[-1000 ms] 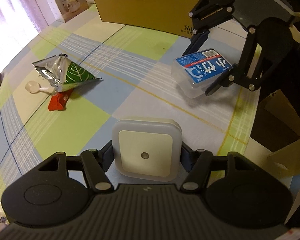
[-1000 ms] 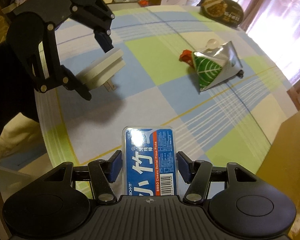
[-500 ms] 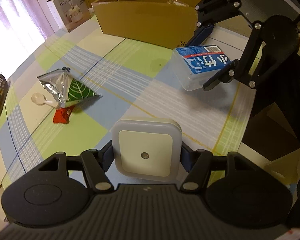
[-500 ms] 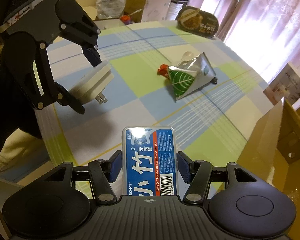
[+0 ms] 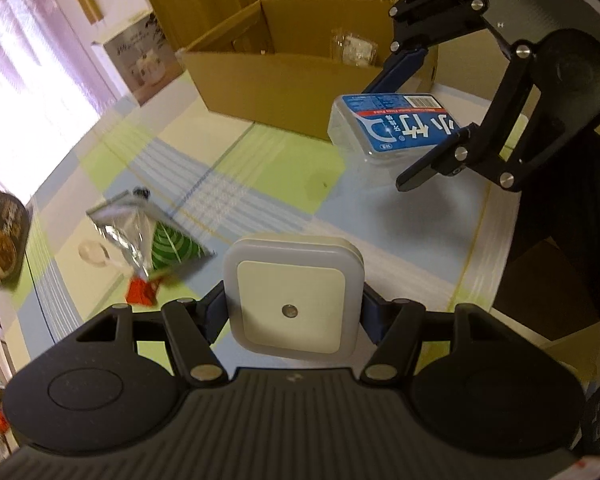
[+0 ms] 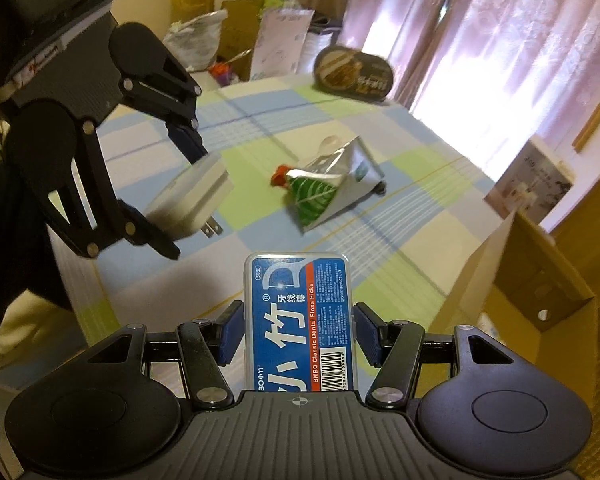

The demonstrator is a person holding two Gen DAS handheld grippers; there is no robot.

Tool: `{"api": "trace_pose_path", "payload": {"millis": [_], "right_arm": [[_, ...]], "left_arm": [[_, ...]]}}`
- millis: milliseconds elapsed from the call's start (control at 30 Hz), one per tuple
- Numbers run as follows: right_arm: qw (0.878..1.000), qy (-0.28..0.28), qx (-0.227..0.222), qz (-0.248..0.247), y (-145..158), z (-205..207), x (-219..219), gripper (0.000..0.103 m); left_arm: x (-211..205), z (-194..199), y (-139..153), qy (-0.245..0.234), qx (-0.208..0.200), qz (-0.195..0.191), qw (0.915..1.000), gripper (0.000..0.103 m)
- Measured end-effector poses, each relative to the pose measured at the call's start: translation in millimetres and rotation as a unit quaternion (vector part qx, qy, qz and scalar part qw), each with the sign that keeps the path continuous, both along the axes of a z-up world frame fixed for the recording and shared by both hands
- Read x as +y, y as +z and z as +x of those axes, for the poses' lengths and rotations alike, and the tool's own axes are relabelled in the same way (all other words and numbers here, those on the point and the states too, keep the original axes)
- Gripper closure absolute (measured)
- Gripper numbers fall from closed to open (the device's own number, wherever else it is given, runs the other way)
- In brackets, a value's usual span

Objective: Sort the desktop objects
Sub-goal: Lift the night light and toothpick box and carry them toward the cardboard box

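A white night light (image 5: 292, 300) is clamped between the left gripper (image 5: 294, 312) jaws, and a dental floss box (image 6: 299, 320) between the right gripper (image 6: 299, 332) jaws, both lifted off the table (image 5: 412, 236). Beyond the jaws, a foil snack bag (image 5: 156, 236) and a red packet (image 5: 140, 294) are left unsorted. Farther ahead, a cardboard box (image 5: 284, 76) already holds a small bag.

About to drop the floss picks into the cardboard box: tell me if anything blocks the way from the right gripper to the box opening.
Nothing visible does. The right gripper holds the floss pick box in the air, close to the cardboard box, whose top is open. Only its near wall lies between. The left gripper, holding the night light, is off to the side.
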State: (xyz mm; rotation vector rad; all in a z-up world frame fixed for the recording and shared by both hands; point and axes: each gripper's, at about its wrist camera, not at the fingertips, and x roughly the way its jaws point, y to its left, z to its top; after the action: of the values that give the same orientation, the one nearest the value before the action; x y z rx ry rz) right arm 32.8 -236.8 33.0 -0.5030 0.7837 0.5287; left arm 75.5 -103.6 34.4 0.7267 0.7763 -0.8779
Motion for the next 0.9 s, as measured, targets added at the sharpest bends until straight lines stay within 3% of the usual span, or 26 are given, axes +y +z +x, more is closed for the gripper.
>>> {"api": "trace_pose_path", "payload": {"millis": [200,567,900], "right_arm": [[1.0,-0.018,-0.023,-0.001,26.4,0.8,-16.2,0.047],[0.994,-0.092,-0.057,0.001,59.5,10.4,-70.4,0.047],[0.975,-0.207,-0.069,0.037,79.0,23.3,-155.0,0.047]], "left_arm": [[-24.6,9.0,22.1,-0.009,-0.021,-0.014,0.9996,0.042],[-73.9,26.6,56.5,0.022,-0.024,-0.074,0.9967,0.042],[-131.2,46.5,72.1,0.042,0.002,-0.128,0.9909,0.042]]}}
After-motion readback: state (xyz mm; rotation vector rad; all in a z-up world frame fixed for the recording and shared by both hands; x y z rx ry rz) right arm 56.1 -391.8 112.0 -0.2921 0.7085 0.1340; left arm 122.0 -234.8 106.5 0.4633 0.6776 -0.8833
